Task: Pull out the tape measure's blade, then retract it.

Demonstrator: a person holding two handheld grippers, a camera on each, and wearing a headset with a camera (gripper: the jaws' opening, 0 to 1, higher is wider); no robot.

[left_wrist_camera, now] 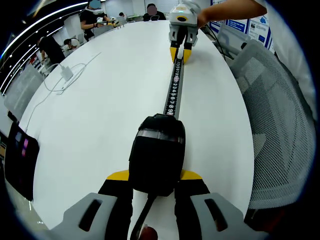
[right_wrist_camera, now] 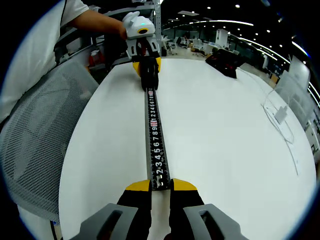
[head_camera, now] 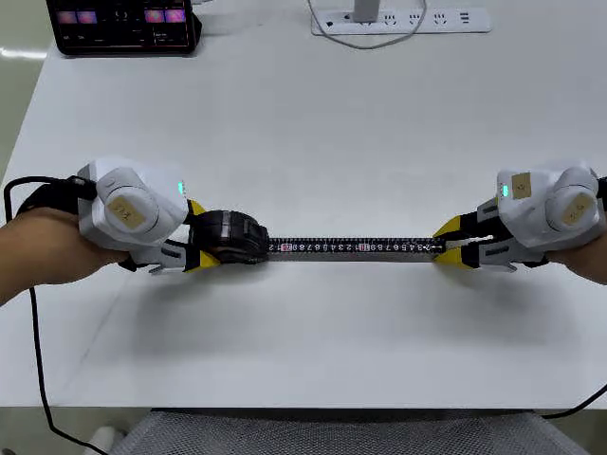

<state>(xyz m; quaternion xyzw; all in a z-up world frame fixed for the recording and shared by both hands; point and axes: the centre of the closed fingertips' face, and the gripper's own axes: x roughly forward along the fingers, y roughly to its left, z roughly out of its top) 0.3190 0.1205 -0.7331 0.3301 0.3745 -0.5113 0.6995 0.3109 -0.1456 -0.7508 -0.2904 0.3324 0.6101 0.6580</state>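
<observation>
Black plastic tape measure case [head_camera: 228,237] sits clamped between left gripper [head_camera: 201,235] fingers, anchoring it. Right gripper [head_camera: 448,245] fingers pinch the dark numbered blade [head_camera: 351,246] at its tip, so it lies taut.

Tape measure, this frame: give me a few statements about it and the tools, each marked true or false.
1. The left tool grips the tape measure case. True.
2. The blade is wound fully into the case. False: it is stretched out along the table from the case to the other tool.
3. The right tool is shut on the blade's free end. True.
4. A power strip lies under the blade, between the two tools. False: it lies at the far edge of the table, well away from the blade.
</observation>
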